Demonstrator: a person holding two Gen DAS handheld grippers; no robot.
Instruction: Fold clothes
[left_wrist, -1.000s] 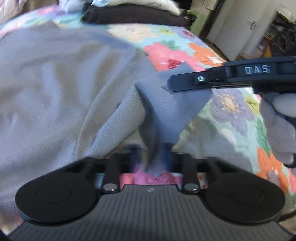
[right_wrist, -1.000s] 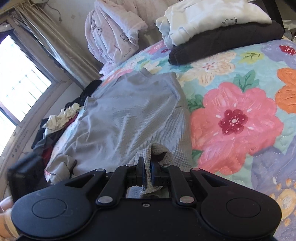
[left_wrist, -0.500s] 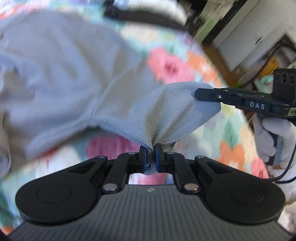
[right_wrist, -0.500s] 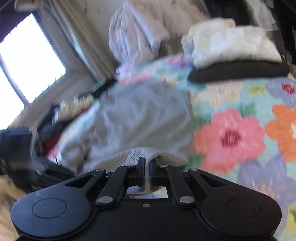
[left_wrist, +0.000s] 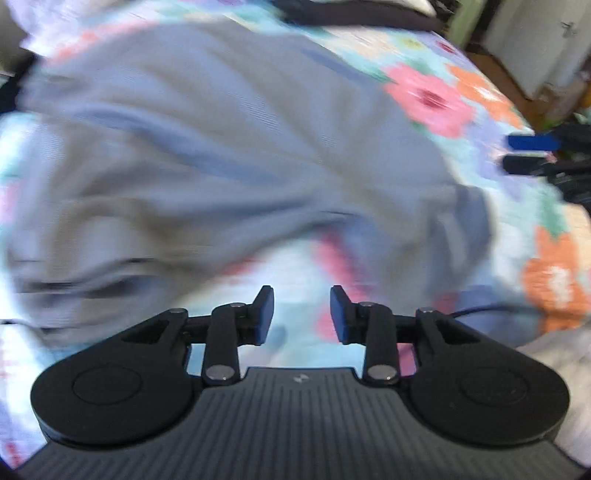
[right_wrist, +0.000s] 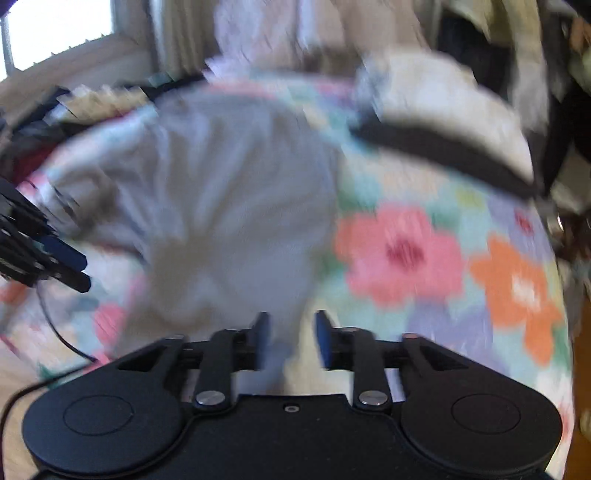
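Both claws, the left gripper and the right gripper, are opening with nothing pinched, so let the gray shirt drop flat on the flowery bed before pulling away.

Floral bedspread bears grey garment, folded stack.

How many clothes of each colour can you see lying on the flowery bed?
Grey: 1, the grey shirt spread flat on the bedspread
Black: 1, the folded black garment
White: 1, the white garment stacked on it
Total: 3
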